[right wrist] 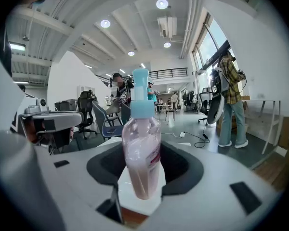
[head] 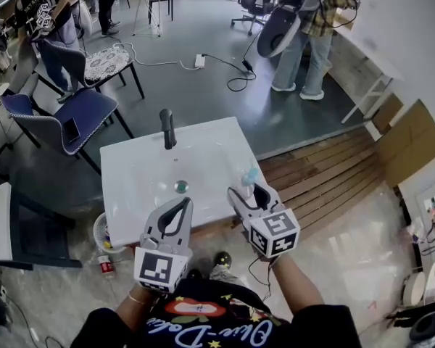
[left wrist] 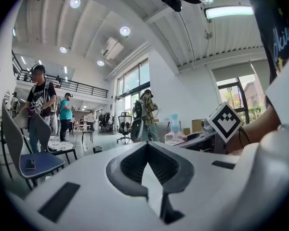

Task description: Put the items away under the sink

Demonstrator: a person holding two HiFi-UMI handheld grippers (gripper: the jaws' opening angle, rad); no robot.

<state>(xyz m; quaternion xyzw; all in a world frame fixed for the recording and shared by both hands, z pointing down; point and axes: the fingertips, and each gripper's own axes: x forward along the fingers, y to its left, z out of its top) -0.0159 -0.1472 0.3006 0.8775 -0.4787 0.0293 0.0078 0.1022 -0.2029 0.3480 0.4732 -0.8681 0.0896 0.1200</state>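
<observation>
A clear pump bottle (right wrist: pixel 140 143) with pink liquid and a light blue pump head stands upright between the jaws of my right gripper (right wrist: pixel 143 153), which is shut on it. In the head view the bottle (head: pixel 250 176) sits over the near right edge of the white sink unit (head: pixel 130 172). My left gripper (head: pixel 183 203) hovers at the sink's near edge, jaws together and empty. The left gripper view shows the closed tips of the left gripper (left wrist: pixel 147 146) and, to the right, the bottle (left wrist: pixel 175 129). A black faucet (head: pixel 168 129) stands at the sink's far side, with the drain (head: pixel 180 186) in the basin.
A white basket (head: pixel 105 234) with bottles sits on the floor left of the sink, a red-capped bottle (head: pixel 106 265) beside it. Blue chairs (head: pixel 72 118) stand at the left. A wooden floor panel (head: pixel 326 172) lies to the right. People stand at the back.
</observation>
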